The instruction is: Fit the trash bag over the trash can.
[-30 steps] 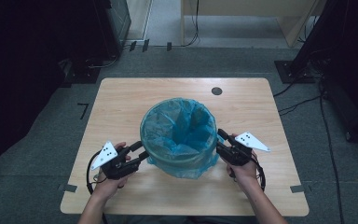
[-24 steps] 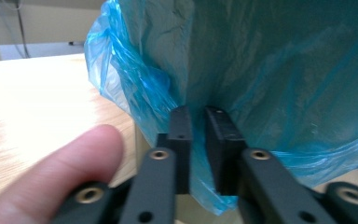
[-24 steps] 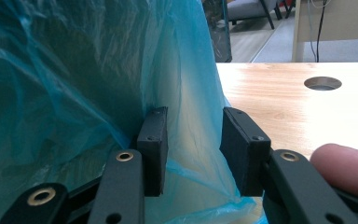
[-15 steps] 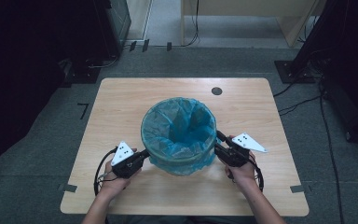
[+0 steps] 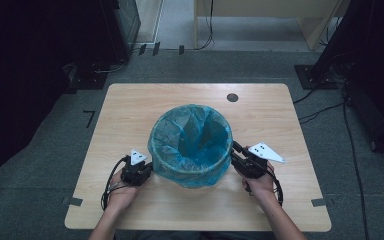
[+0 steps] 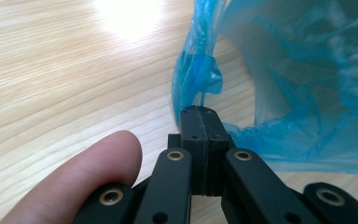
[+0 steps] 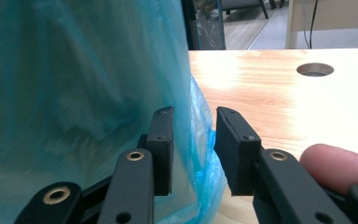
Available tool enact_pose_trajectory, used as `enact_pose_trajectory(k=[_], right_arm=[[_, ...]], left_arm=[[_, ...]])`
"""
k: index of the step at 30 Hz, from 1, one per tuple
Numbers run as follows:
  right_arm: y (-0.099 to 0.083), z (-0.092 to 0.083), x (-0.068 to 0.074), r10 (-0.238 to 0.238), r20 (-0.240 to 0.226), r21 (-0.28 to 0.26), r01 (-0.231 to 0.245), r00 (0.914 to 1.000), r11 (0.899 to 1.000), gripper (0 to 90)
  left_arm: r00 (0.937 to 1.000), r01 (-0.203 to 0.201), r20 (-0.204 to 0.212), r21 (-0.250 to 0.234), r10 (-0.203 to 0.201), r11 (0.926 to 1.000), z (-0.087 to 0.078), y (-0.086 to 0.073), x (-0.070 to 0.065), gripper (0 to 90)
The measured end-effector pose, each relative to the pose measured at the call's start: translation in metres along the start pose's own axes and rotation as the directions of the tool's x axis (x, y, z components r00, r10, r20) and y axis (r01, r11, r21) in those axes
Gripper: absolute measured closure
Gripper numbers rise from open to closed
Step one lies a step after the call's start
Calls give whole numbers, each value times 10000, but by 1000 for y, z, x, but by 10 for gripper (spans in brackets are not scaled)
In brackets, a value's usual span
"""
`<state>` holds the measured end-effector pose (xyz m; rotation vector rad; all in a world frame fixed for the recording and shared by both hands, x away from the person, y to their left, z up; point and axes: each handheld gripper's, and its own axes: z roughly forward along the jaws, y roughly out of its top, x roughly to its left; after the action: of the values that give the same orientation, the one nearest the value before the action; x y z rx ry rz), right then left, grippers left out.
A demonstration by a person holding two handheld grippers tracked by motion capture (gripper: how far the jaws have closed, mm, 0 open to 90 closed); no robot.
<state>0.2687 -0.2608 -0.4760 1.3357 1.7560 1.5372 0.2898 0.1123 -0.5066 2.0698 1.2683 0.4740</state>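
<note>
High view, bin: a round bin [image 5: 190, 150] lined with a blue plastic bag [image 5: 170, 167] stands upright near the middle of the table [image 5: 130, 105], mouth up, its axis vertical.
High view, grippers: the left gripper [image 5: 147, 169] sits at the bin's lower left side, the right gripper [image 5: 236, 150] at its right side; each is held in a hand from the near edge.
High view, surface and room: pale wood tabletop with a round cable hole [image 5: 232, 97] toward the far right; grey floor around, dark equipment and cables beyond.
High view, change: a second ago the left gripper lay farther out to the left; it now rests closer in, against the bag.
Left gripper view: the jaws are pressed fully together; a fold of blue bag rises right at their tips, but whether it is pinched I cannot tell. A fingertip [image 6: 98, 163] shows at the lower left.
Right gripper view: the jaws stand partly apart and have just been closing, with a hanging fold of bag between them; the pads are not yet pressing it.
</note>
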Motion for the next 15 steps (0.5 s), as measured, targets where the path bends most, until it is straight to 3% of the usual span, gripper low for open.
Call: enact_pose_trajectory(k=[1, 3, 4, 5, 6, 7, 8, 11, 13, 15], right_arm=[[1, -1, 0, 28, -65, -19, -28, 10000, 10000, 713], [1, -1, 0, 15, -79, -24, -15, 10000, 10000, 724], [2, -2, 1, -77, -95, -90, 76, 9999, 9999, 747], [2, -2, 1, -77, -95, -90, 76, 9999, 9999, 747], [3, -3, 0, -115, -113, -190, 113, 9999, 9998, 761], [4, -4, 0, -89, -116, -247, 86, 9999, 9997, 777], [6, -6, 0, -227, 169, -288, 232, 9996, 9993, 811], [9, -9, -2, -331, 312, -400, 343, 9990, 9986, 849], [14, -12, -5, -379, 262, -488, 391, 9989, 9980, 864], [16, -14, -6, -458, 210, -581, 469, 9987, 9972, 870]], left_arm=[[9996, -93, -280, 11, 93, 10000, 0, 0, 2, 900], [9997, -32, -229, -44, 31, 10000, -1, -1, 3, 880], [9998, 35, -203, -405, -43, 9992, -1, -3, 5, 780], [9998, 35, -203, -405, -43, 9992, -1, -3, 5, 663], [9997, 135, -209, -580, -148, 9982, 0, -4, 7, 663], [9996, 254, -94, -672, -261, 9974, 0, -4, 8, 564], [9985, 528, 168, -728, -517, 9959, -2, -4, 14, 469], [9963, 723, 535, -1001, -672, 9923, -7, -3, 19, 441], [9921, 975, 944, -1608, -830, 9822, -18, 0, 27, 436], [9911, 1008, 1035, -1775, -833, 9789, -21, 1, 30, 434]])
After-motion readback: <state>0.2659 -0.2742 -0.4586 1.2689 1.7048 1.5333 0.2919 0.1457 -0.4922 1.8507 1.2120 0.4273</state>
